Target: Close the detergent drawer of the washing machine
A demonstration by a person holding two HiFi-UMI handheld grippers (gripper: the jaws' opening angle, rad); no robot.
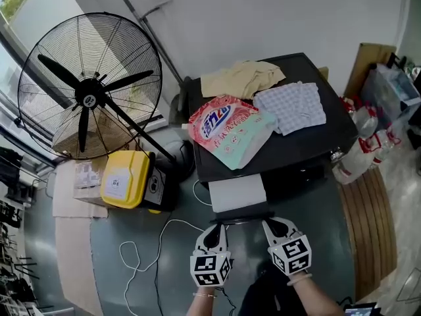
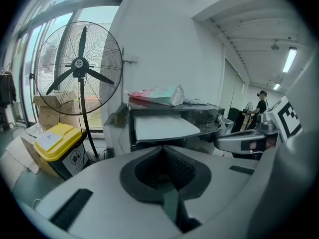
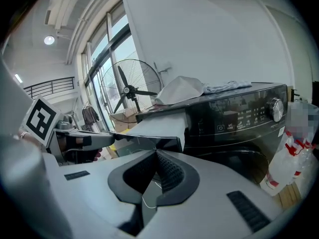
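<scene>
Though the left hand-held gripper (image 1: pixel 215 230) and right hand-held gripper (image 1: pixel 274 227), both pressed together and empty, sit near its front, the detergent drawer (image 1: pixel 237 193) juts out of the washing machine (image 1: pixel 309 151); the closing push looks not yet done.

Glossy blk is showing on washing machine (image 1: pixel 309 143); its detergent drawer (image 1: pixel 237 193) is showing white w/ dark front edge. The detergent bag (image 1: pixel 230 130) is showing pink-red top, mint-green btm, blue/white logo. The checked cloth (image 1: pixel 291 106) is showing white w/ grey-blue grid, crumpled cloth (image 1: pixel 242 78) beige. The bin (image 1: pixel 125 178) is showing yellow lid, blk body; fan (image 1: pixel 85 87) blk. Both left gripper (image 1: pixel 216 227) & right gripper (image 1: pixel 270 225) are showing pale grey, blk pads, b/w square markers.
</scene>
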